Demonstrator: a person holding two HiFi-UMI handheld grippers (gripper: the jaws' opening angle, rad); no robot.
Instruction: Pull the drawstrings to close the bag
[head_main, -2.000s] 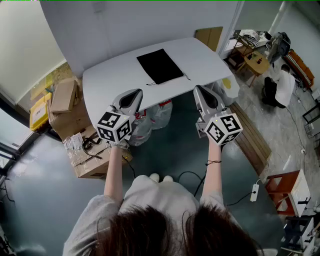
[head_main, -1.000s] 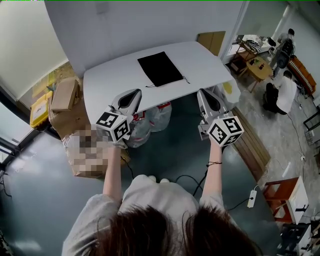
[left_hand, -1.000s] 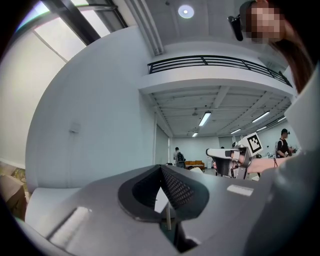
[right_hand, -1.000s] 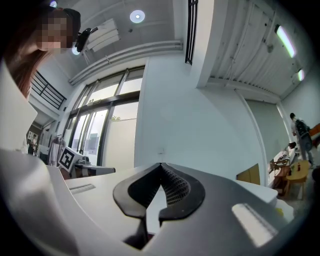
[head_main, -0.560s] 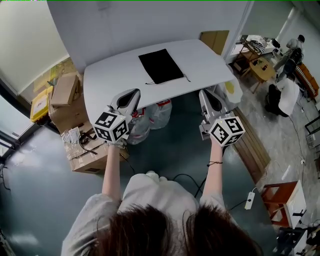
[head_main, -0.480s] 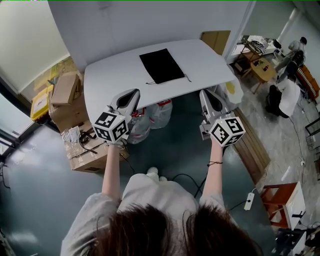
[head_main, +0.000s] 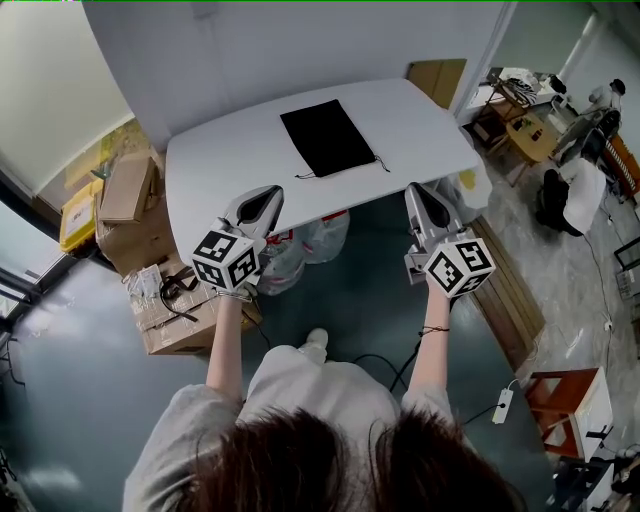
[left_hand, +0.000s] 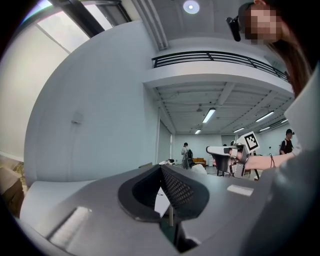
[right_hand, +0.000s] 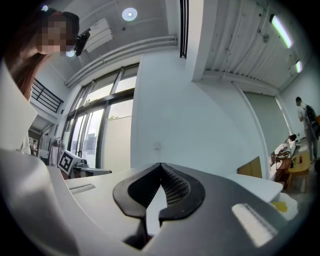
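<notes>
Black bag (head_main: 328, 138) lies flat mid-desk (head_main: 215, 170), drawstrings (head_main: 381, 164) toward the near edge; left gripper (head_main: 264, 197) and right gripper (head_main: 419, 196) hover at that edge (both clenched, nothing between the jaws)

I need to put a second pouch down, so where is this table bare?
The table is bare on both sides of the black bag, out to its left and right edges, and in a narrow strip between the drawstrings and the near edge. The floor beneath is crowded: cardboard boxes and plastic bags.
</notes>
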